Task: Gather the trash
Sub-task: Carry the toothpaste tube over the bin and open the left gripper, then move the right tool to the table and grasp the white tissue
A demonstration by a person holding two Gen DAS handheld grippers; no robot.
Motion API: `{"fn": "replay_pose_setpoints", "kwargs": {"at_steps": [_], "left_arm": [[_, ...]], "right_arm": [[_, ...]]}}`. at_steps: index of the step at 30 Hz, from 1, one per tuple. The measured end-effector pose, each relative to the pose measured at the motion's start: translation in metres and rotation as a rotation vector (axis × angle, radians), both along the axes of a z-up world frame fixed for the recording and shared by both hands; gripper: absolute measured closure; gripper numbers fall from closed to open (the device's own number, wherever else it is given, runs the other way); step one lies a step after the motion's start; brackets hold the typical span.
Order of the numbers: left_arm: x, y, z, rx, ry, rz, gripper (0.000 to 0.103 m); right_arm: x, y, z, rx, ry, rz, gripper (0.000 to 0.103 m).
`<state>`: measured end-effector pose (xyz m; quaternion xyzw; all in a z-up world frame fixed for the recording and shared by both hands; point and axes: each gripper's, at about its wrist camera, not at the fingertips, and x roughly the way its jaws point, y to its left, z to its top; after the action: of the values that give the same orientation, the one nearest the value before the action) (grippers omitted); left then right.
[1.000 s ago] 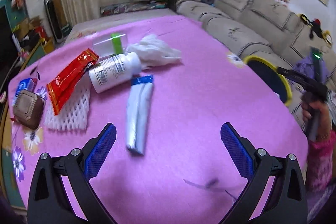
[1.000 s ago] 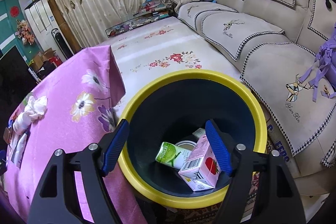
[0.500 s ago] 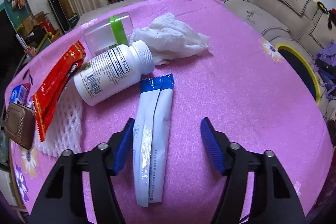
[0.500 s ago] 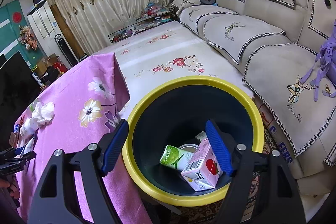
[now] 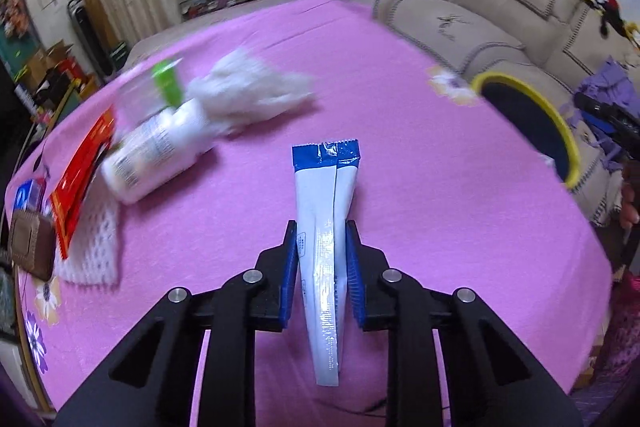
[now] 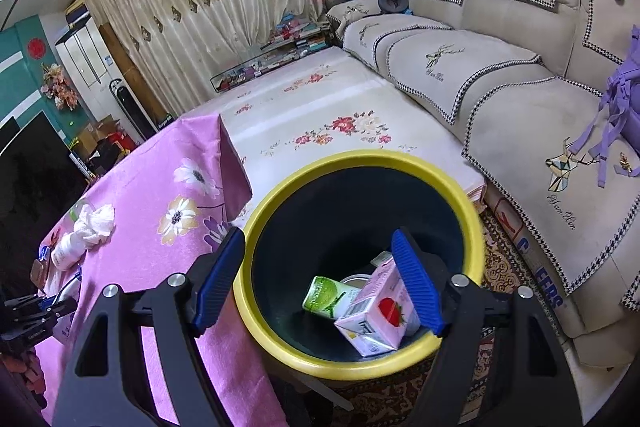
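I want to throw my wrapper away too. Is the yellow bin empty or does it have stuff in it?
Not empty. The yellow bin holds a pink carton and a green carton at its bottom.

The left gripper (image 5: 322, 255) has its jaws pinched tight on a white-and-blue sachet (image 5: 325, 211), pointing toward 12 o'clock. The right gripper (image 6: 318, 279) hangs with jaws spread wide, tilted downward and holding nothing.

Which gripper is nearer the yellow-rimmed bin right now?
Right. The right gripper hangs open directly over the bin, above the cartons inside. The left gripper is over the pink table, shut on the blue-and-white sachet, with the bin off to its right.
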<state>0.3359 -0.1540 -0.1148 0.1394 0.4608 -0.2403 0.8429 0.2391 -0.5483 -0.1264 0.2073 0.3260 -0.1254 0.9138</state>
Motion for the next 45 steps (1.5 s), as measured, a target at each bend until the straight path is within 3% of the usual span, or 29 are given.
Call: {"fn": "replay_pose_setpoints", "kwargs": {"at_steps": [10,21,26,27,30,35,39,45], "left_arm": [[-0.023,-0.138,0.035,-0.04,-0.032,-0.237,0.08],[-0.022,-0.296,0.015,-0.026,-0.002,-0.397,0.079],[-0.012,-0.336,0.002,-0.013,-0.004,-0.409,0.077],[-0.01,-0.342,0.0,-0.009,-0.011,-0.402,0.071],[-0.004,-0.348,-0.001,-0.012,-0.02,-0.376,0.048],[-0.006,-0.317,0.014,-0.069,-0.058,-0.349,0.047],[-0.021,-0.253,0.04,-0.142,-0.161,-0.293,0.032],[-0.038,-0.136,0.056,-0.202,-0.259,-0.134,0.025]], "right_arm": [[-0.054,-0.033,0.011,-0.052,-0.02,-0.089,0.028],[-0.098,-0.077,0.004,-0.042,-0.008,-0.193,0.028],[-0.105,-0.086,-0.002,-0.029,-0.004,-0.213,0.028],[-0.106,-0.087,-0.002,-0.027,-0.001,-0.213,0.028],[-0.104,-0.086,-0.004,-0.024,0.005,-0.209,0.028],[-0.097,-0.077,-0.003,-0.03,0.014,-0.184,0.028],[-0.086,-0.061,-0.002,-0.037,0.019,-0.148,0.028],[-0.061,-0.027,0.003,-0.054,0.027,-0.06,0.028]]}}
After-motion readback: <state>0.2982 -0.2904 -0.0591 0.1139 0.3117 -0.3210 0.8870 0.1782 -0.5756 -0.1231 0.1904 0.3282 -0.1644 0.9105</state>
